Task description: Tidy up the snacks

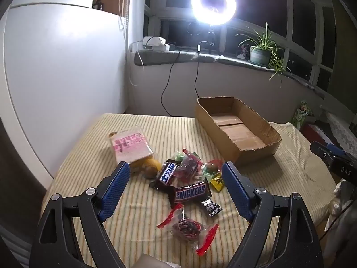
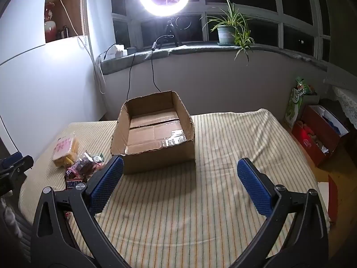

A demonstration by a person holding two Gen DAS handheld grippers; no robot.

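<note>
Jaws on the left gripper [image 1: 176, 174] stand wide apart, holding nothing, framing the snack pile [image 1: 187, 178]; the right gripper [image 2: 179, 169] is likewise spread and bare before the empty cardboard box [image 2: 154, 154]. Wrappers overlap around the Snickers bar [image 1: 191, 193], so a pinch may drag a neighbour or slip on glossy film. Striped cloth [image 2: 234, 134] right of the box lies bare, and the bed's edges are near.
</note>
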